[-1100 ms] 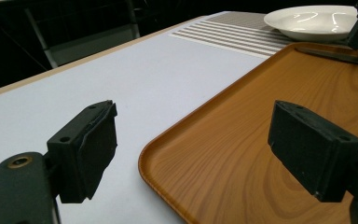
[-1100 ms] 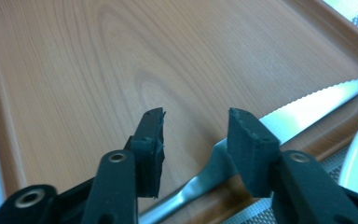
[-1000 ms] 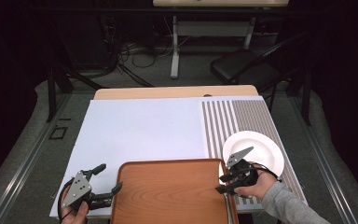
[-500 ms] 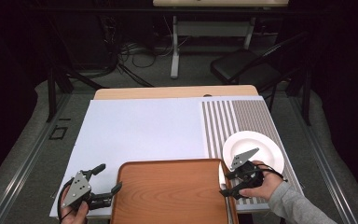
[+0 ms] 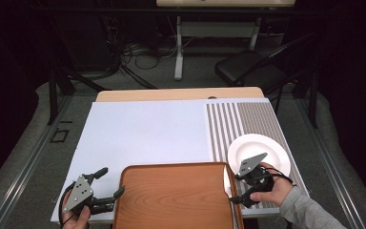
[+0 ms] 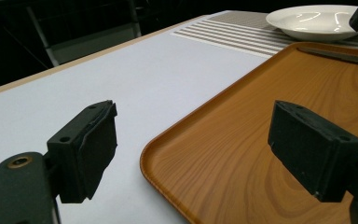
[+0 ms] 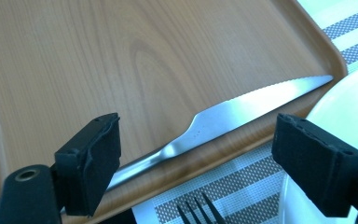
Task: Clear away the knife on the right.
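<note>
A wooden tray (image 5: 171,200) lies at the table's near edge. My left gripper (image 5: 112,181) is open at the tray's left corner, and its own view has my left gripper (image 6: 196,140) straddling the tray's rim (image 6: 168,149). My right gripper (image 5: 236,188) is open at the tray's right edge, nothing held. Between the jaws of my right gripper (image 7: 200,154), a table knife (image 7: 242,114) lies along the tray's rim (image 7: 205,161). Black fork tines (image 7: 198,212) show below it on the striped mat. The white plate (image 5: 262,152) sits just right of the tray.
A white mat (image 5: 147,133) covers the table, with a striped placemat (image 5: 248,119) under the plate. The plate (image 6: 317,21) and the knife (image 6: 340,55) appear far off in the left gripper view. A black chair (image 5: 252,67) and a desk frame stand beyond the table.
My right gripper has shifted slightly toward the near edge, beside the tray's right rim. The left gripper has not moved.
</note>
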The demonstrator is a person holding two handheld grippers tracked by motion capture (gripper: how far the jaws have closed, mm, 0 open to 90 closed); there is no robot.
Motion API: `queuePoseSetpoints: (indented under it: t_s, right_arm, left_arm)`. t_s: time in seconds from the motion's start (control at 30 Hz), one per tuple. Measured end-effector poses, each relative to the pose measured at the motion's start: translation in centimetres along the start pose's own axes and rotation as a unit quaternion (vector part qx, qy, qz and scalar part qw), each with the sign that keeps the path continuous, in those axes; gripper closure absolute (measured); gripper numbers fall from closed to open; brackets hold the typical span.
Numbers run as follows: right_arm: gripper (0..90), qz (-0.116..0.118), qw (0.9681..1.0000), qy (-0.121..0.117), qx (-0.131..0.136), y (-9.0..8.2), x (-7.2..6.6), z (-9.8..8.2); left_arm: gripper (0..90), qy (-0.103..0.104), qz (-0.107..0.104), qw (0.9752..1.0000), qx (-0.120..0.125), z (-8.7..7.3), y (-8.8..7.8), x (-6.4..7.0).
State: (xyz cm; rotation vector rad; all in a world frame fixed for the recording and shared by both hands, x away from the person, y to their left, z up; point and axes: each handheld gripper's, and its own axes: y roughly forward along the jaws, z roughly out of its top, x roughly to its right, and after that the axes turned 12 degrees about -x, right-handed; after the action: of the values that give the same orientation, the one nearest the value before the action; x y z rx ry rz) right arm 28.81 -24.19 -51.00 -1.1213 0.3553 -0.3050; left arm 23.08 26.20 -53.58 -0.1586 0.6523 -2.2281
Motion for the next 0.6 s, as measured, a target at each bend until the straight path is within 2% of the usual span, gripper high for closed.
queuePoseSetpoints:
  t_s: [0.2,0.23,0.33,0.43,0.47,0.6]
  right_arm:
    - [15.3,0.001,1.0,0.002,-0.001,-0.2,0.0,-0.3]
    - [15.3,0.0,1.0,-0.008,-0.001,-0.2,0.1,-0.4]
    - [15.2,0.004,1.0,-0.003,-0.007,-0.3,0.0,-0.8]
    - [15.2,0.001,0.9998,-0.017,-0.013,-0.6,0.2,-1.3]
    - [15.2,0.004,0.9998,-0.009,-0.015,-0.8,0.1,-1.5]
    - [15.2,0.0,0.9996,-0.018,-0.02,-1.2,0.1,-2.3]
  left_arm:
    - [15.7,0.002,0.0,1.0,0.001,0.0,-0.1,0.0]
    - [15.7,0.001,0.001,1.0,0.0,0.0,-0.1,0.0]
    - [15.7,0.002,0.001,1.0,0.0,0.0,-0.1,0.0]
    - [15.7,0.002,0.001,1.0,0.0,0.0,-0.1,0.1]
    - [15.7,0.002,0.001,1.0,-0.001,0.0,-0.1,0.1]
    - [15.7,0.002,0.002,1.0,-0.001,0.0,-0.1,0.1]
